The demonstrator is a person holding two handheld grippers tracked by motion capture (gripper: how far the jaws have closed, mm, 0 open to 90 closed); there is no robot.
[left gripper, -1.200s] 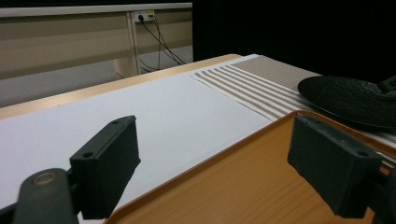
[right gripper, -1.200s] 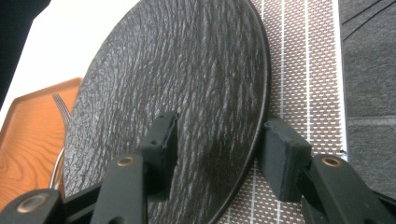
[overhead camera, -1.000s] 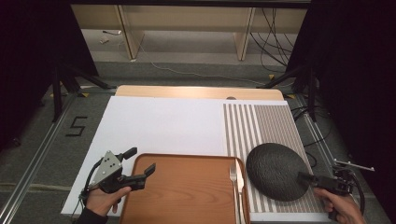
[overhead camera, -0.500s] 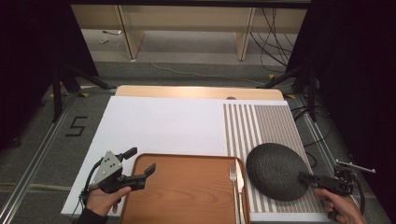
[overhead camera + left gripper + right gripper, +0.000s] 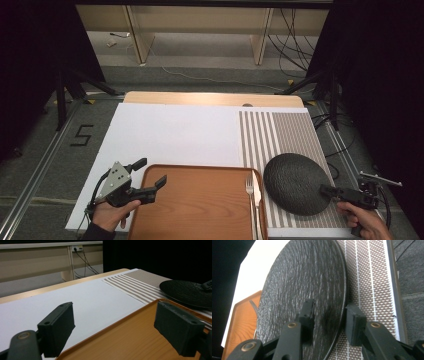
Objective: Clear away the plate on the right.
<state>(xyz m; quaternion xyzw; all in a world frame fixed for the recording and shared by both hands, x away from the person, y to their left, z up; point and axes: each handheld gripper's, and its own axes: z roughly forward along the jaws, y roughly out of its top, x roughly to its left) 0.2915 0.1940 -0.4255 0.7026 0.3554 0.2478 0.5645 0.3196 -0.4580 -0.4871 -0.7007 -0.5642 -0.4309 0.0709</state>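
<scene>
we have our right gripper (image 5: pixel 329 317) at the near-right rim of the plate (image 5: pixel 295 182) on the striped mat (image 5: pixel 280 132), jaws closing astride the rim; our left gripper (image 5: pixel 150 176) gapes over the tray (image 5: pixel 200 210)

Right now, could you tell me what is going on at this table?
A person works with tongs in each hand. The right tongs have their jaws astride the near rim of a black plate that lies on the striped mat; they have just been closing, with a gap still visible at one pad. The left tongs hover open over the left edge of the wooden tray, where a fork lies along the right side.
</scene>
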